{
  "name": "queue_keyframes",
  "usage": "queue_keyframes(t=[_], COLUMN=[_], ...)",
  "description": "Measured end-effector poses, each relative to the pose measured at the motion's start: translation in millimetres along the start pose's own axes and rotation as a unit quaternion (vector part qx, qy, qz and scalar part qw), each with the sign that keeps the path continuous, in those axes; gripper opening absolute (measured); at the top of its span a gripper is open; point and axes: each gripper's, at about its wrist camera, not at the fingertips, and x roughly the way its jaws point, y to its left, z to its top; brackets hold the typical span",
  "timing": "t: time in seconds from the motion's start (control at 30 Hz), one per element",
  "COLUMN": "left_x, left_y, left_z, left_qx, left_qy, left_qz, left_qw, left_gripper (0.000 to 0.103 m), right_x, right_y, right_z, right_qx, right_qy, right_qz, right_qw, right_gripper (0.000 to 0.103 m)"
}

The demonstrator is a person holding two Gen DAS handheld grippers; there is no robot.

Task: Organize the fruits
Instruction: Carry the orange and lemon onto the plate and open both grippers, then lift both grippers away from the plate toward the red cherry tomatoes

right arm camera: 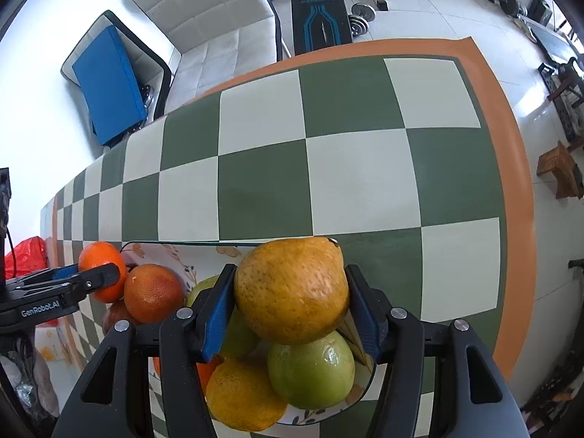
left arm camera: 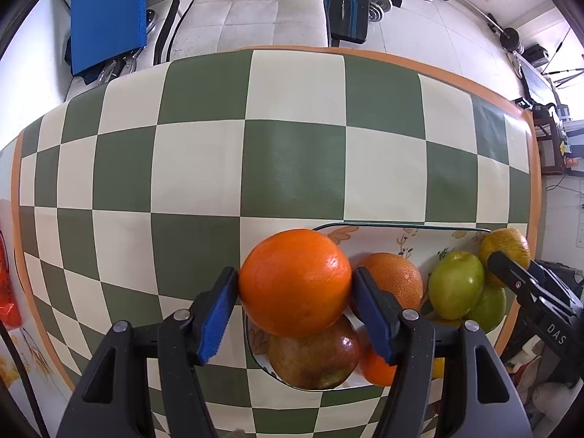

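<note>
My left gripper [left arm camera: 295,284] is shut on a bright orange [left arm camera: 295,286] and holds it just above the left end of a flowered plate [left arm camera: 401,231]. My right gripper [right arm camera: 290,292] is shut on a yellow-orange citrus fruit [right arm camera: 290,288] above the plate's right end [right arm camera: 204,246]. On the plate lie a red-green apple [left arm camera: 314,359], a grapefruit-like orange [left arm camera: 396,279], green apples [left arm camera: 455,284] and more citrus [right arm camera: 244,396]. Each gripper shows in the other's view: the right one [left arm camera: 511,270], the left one [right arm camera: 106,279].
The plate sits near the front right of a green and cream checkered table with an orange border [right arm camera: 511,168]. A red plastic bag [right arm camera: 25,252] lies off the table's left end. A white sofa, blue pad and gym bench stand beyond the far edge.
</note>
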Motion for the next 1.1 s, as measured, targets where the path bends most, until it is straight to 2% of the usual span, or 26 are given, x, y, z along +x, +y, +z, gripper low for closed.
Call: queue_keyframes(t=[0.1, 0.17, 0.37, 0.7, 1.1], left_x=[-8, -14, -26, -50, -87], left_y=[-1, -1, 1, -3, -12], left_z=[-1, -4, -23, -82, -135], left_qx=[-0.003, -0.003, -0.008, -0.003, 0.010], left_qy=[-0.011, -0.020, -0.036, -0.108, -0.161], left_qz=[-0.003, 0.002, 0.015, 0.051, 0.047], left_qw=[0.9999, 0.9998, 0.9992, 0.9928, 0.9857], left_gripper=[0.084, 0.090, 0.090, 0.090, 0.090], right_x=[-2, -4, -18, -54, -99], right_y=[-2, -2, 0, 23, 42], right_z=[-3, -5, -18, -69, -122], right_qx=[0.003, 0.005, 0.004, -0.034, -0.037], right_qy=[0.003, 0.003, -0.007, -0.059, -0.099], right_qz=[0.001, 0.000, -0.030, -0.111, -0.125], right_qw=[1.000, 1.000, 1.000, 0.991, 0.987], right_gripper=[0.074, 0.081, 0.093, 0.096, 0.096])
